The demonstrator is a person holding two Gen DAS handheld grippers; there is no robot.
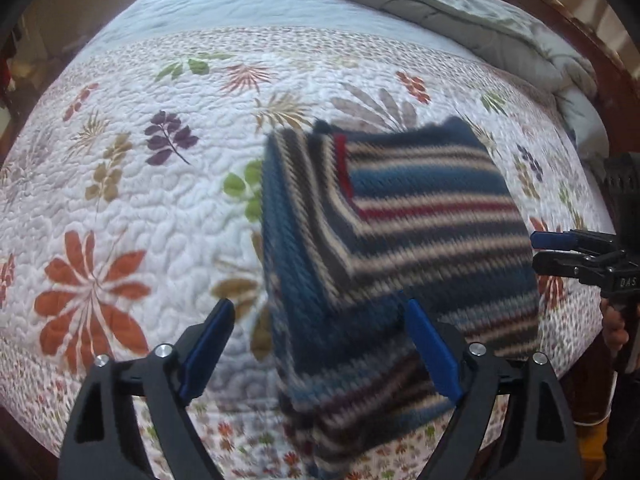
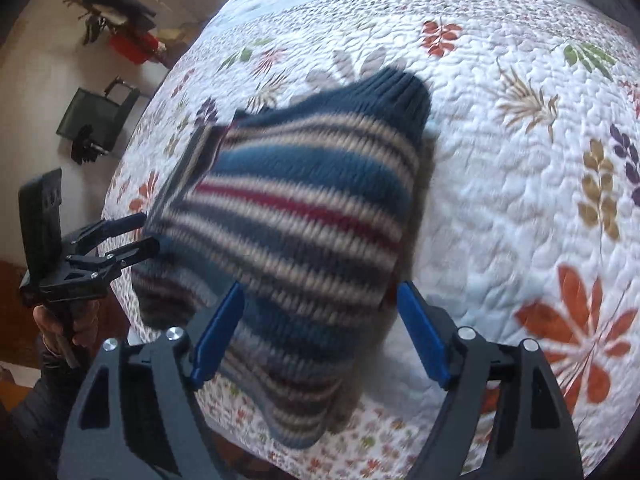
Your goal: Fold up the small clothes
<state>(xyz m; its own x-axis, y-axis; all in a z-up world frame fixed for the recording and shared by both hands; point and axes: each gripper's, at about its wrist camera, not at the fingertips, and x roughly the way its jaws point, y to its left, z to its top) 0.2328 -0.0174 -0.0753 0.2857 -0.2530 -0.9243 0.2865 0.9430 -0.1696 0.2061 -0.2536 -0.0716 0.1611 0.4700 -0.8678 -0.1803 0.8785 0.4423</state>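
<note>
Lying folded on quilt, striped sweater between wide, empty left gripper and right gripper.

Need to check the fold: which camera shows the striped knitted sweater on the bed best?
The left wrist view: the striped knitted sweater shows its folded layers and edges, nearly whole, on the floral quilt. The right wrist view shows it blurrier, its near edge behind the fingers.

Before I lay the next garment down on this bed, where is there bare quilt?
Left of the striped sweater, the floral quilt lies bare out to the bed's edge. Beyond the sweater there is bare quilt up to the crumpled grey blanket. It is crowded at the near edge, where the sweater overhangs beside the open left gripper and right gripper.
</note>
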